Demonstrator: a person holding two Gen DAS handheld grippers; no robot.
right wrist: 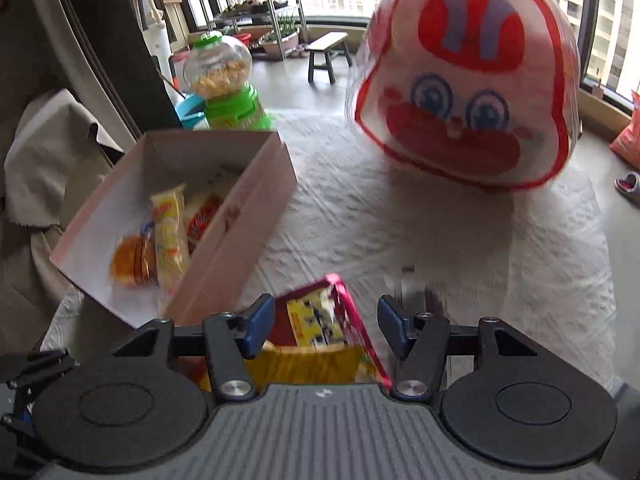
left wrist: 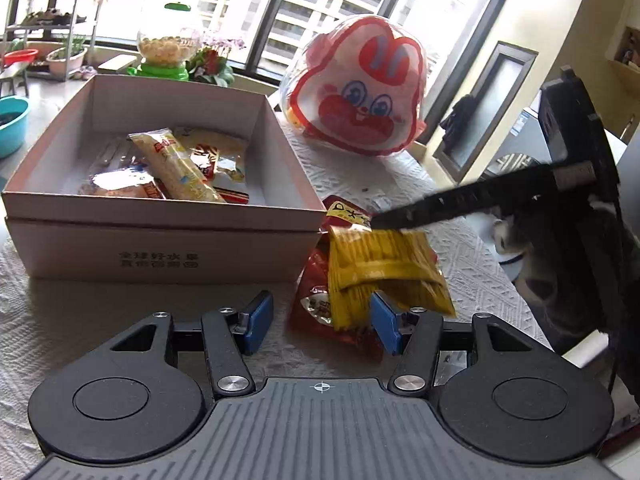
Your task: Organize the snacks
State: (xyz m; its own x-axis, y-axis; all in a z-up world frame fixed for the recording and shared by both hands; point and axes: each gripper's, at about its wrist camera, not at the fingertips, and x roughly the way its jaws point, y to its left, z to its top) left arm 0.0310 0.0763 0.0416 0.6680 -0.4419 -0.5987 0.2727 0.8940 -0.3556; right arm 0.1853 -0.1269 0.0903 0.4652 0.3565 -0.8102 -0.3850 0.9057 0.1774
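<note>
A yellow snack packet (left wrist: 380, 268) leans on a red packet (left wrist: 316, 280) on the white cloth, just right of the pink cardboard box (left wrist: 160, 248). Several wrapped snacks (left wrist: 180, 168) lie inside the box. My left gripper (left wrist: 323, 322) is open and low at the near end of the two packets, its right pad (left wrist: 386, 326) by the yellow packet's bottom edge, not pressing. One black finger of my right gripper (left wrist: 440, 204) reaches the yellow packet's top. In the right wrist view my right gripper (right wrist: 326, 324) is open, with the red packet (right wrist: 320, 320) and yellow packet (right wrist: 304, 364) loose between its pads.
A clear rabbit-faced container (left wrist: 360, 92) (right wrist: 468, 92) stands behind the packets. A green candy dispenser (left wrist: 168, 40) (right wrist: 224, 80) is beyond the box. A blue basin (left wrist: 12, 124) sits far left. The table's right edge (left wrist: 500, 256) is close to the packets.
</note>
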